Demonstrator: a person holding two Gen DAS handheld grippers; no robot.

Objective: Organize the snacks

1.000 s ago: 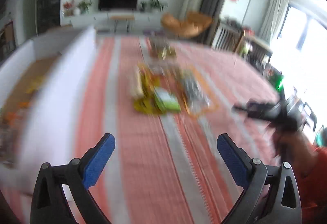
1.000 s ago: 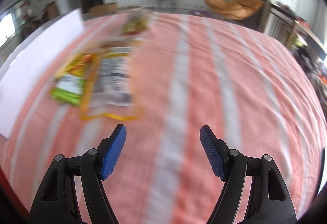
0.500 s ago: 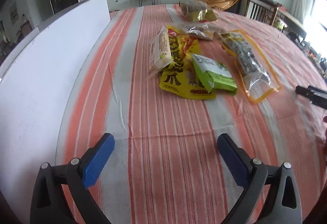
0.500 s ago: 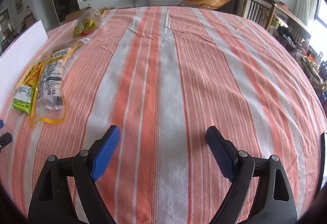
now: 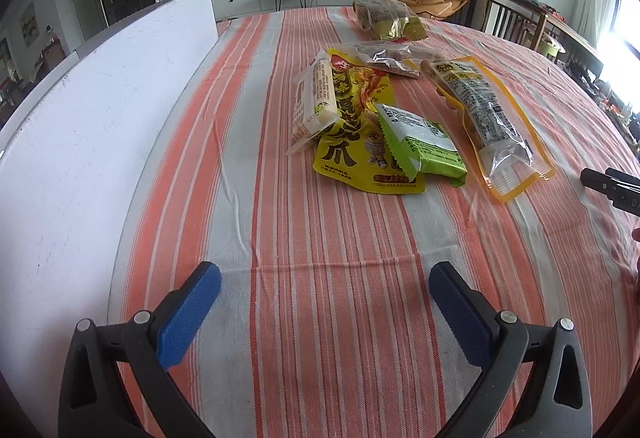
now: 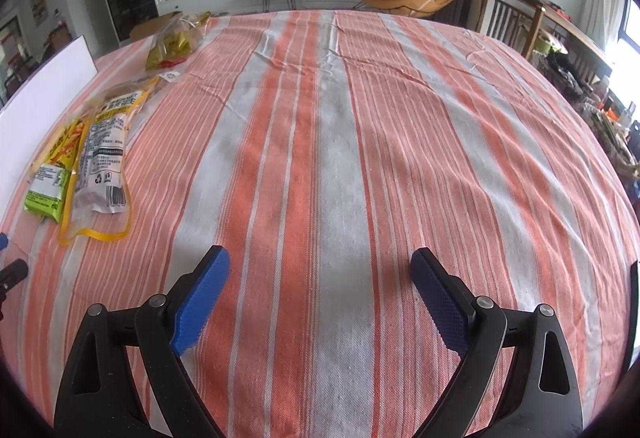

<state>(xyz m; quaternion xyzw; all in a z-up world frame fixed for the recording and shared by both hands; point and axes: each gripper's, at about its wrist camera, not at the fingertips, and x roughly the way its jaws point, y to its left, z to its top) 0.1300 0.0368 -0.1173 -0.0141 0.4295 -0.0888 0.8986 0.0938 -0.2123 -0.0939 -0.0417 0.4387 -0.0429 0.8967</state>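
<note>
Several snack packets lie in a cluster on the striped tablecloth (image 5: 320, 238): a yellow packet (image 5: 360, 126), a green one (image 5: 420, 146) on top of it, a long white one (image 5: 316, 102), a clear yellow-rimmed pouch (image 5: 488, 118) and a gold bag (image 5: 388, 18) farther back. My left gripper (image 5: 324, 272) stands open over bare cloth, short of the cluster. My right gripper (image 6: 320, 256) hovers over bare cloth with its jaws opening and nothing between them. In the right wrist view the green packet (image 6: 46, 194) and pouch (image 6: 102, 154) lie far to its left.
A tall white box wall (image 5: 100, 110) runs along the table's left side. The black tip of the other gripper (image 5: 612, 186) pokes in at the right edge. Chairs (image 6: 508, 22) stand beyond the table's far right side.
Both views went from blurred to steady. The left gripper dropped closer to the table beside the box. The right gripper shifted right, away from the snacks, and its jaws spread wider.
</note>
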